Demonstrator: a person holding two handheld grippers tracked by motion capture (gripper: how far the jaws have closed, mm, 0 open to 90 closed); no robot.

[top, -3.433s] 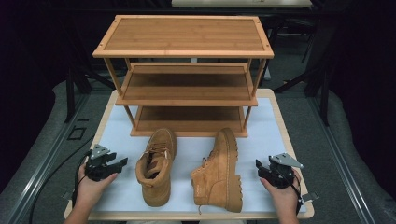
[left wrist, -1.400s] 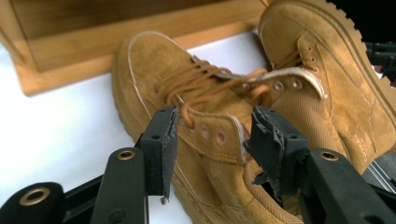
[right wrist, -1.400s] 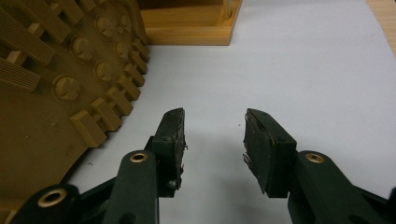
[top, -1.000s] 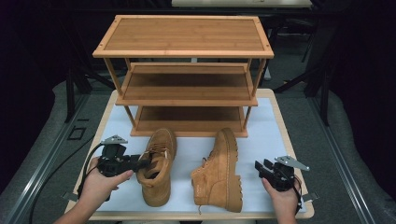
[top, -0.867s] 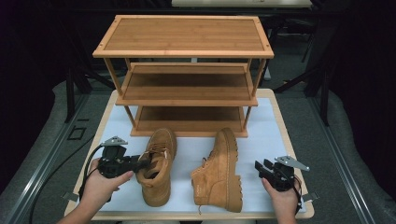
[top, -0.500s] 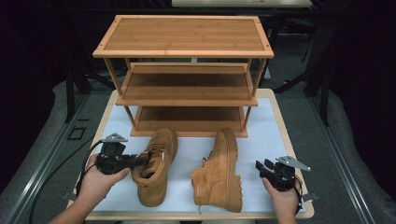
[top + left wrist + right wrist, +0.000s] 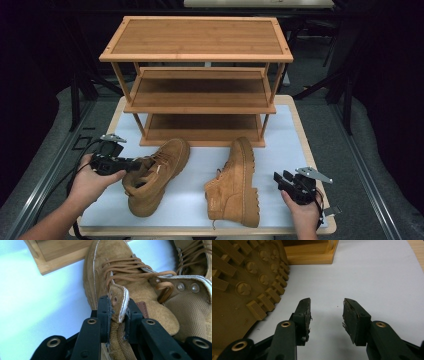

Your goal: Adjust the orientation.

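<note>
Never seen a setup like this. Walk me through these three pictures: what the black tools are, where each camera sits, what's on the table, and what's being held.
A person holds a black two-jaw gripper in each hand. The high view looks down from above the table; the other two cameras ride on the grippers and look along their jaws. On the table stand a wooden shoe rack and two tan boots. The left gripper is clamped on the collar of the left boot; its jaws have just shifted slightly around that collar. The right boot lies on its side, its sole towards the right gripper, which is open and holds nothing.
</note>
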